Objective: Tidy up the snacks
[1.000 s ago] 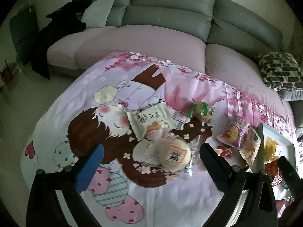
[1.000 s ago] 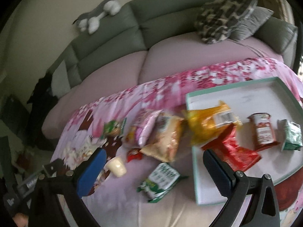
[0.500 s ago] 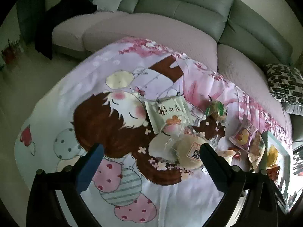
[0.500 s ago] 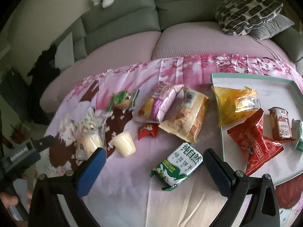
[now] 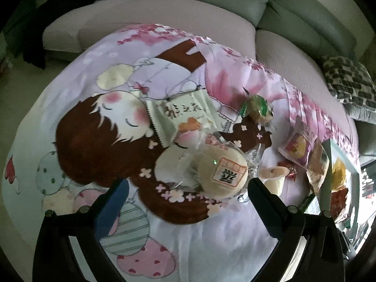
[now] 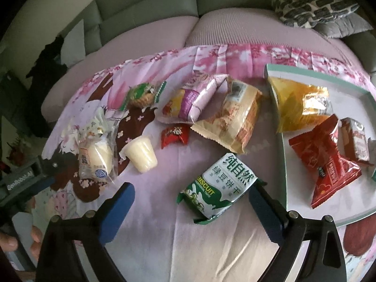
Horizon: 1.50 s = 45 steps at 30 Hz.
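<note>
Snacks lie scattered on a pink cartoon cloth. In the left wrist view, my left gripper (image 5: 188, 190) is open just short of a round bun in clear wrap (image 5: 222, 175), with a pale green packet (image 5: 181, 115) behind it. In the right wrist view, my right gripper (image 6: 191, 198) is open, and a green biscuit pack (image 6: 219, 189) lies between its fingers near the right one. A jelly cup (image 6: 142, 154), a red candy (image 6: 175, 135), a purple bag (image 6: 195, 98) and a beige bag (image 6: 235, 119) lie beyond. The white tray (image 6: 285, 183) at right holds a yellow bag (image 6: 298, 103) and a red bag (image 6: 325, 162).
A grey and pink sofa (image 5: 188, 7) curves behind the table, with a patterned cushion (image 6: 312, 2) on it. A wrapped green cookie (image 6: 141, 94) lies toward the back. A person's hand (image 6: 21, 237) holds the left gripper at the lower left of the right wrist view.
Both grippers have moved down and closer to the table. The bun now sits near the left fingertips, and the biscuit pack has come between the right fingers.
</note>
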Tool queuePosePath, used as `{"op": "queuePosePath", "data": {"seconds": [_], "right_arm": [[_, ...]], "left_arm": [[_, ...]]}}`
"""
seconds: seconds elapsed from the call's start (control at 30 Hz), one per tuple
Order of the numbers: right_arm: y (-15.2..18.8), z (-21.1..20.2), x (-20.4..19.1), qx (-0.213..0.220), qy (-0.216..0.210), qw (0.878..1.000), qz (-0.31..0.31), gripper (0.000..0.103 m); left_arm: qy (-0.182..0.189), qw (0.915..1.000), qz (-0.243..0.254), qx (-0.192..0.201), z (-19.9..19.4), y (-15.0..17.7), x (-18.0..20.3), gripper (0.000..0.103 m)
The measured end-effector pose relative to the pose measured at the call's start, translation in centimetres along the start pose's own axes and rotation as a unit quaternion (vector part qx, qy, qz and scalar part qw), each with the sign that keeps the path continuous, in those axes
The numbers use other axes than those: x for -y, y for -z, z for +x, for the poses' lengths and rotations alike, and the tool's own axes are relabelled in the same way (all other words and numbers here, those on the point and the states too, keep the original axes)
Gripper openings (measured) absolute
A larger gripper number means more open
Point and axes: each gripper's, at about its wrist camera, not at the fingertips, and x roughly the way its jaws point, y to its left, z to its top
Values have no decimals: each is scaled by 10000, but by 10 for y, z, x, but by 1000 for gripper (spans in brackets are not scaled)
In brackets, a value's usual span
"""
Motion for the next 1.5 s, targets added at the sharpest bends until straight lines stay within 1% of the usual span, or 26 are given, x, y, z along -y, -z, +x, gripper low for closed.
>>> {"op": "queuePosePath", "data": {"seconds": [0.17, 0.3, 0.47, 0.6, 0.7, 0.77, 0.8, 0.9, 1.0, 1.1, 1.27, 1.4, 1.5], "right_arm": [[0, 10, 5, -146, 40, 9999, 74, 99], [0, 18, 10, -239, 88, 9996, 159, 99], [-1, 25, 12, -323, 106, 9993, 133, 97], [-1, 27, 11, -335, 144, 9993, 56, 97], [-2, 27, 10, -346, 143, 9993, -26, 97], [-2, 28, 10, -364, 143, 9992, -93, 97], [-2, 29, 10, -369, 151, 9991, -122, 97], [-2, 31, 7, -396, 199, 9988, -190, 95], [-2, 32, 6, -389, 216, 9988, -204, 93], [-2, 32, 7, -384, 231, 9988, -213, 91], [-3, 32, 10, -362, 380, 9983, -238, 74], [-3, 30, 12, -364, 370, 9984, -221, 71], [-3, 26, 10, -325, 334, 9986, -249, 62]], "left_arm": [[46, 9997, 163, -150, 16, -1, 11, 101], [82, 9995, 290, -135, 24, -3, 19, 101], [42, 9989, 429, -200, 35, -3, 26, 101], [-46, 9986, 518, -114, 38, -3, 30, 101], [-46, 9984, 552, -97, 39, -4, 31, 100], [-40, 9983, 578, -77, 39, -4, 31, 97], [-46, 9982, 599, -69, 39, -5, 32, 93], [-66, 9980, 618, -66, 40, -5, 33, 92], [-37, 9984, 570, -53, 39, -6, 32, 88], [-34, 9984, 564, -64, 39, -6, 32, 86], [-43, 9984, 553, -88, 38, -6, 32, 84], [-111, 9985, 532, -98, 37, -5, 31, 83], [-133, 9985, 517, -103, 36, -5, 30, 82]]}}
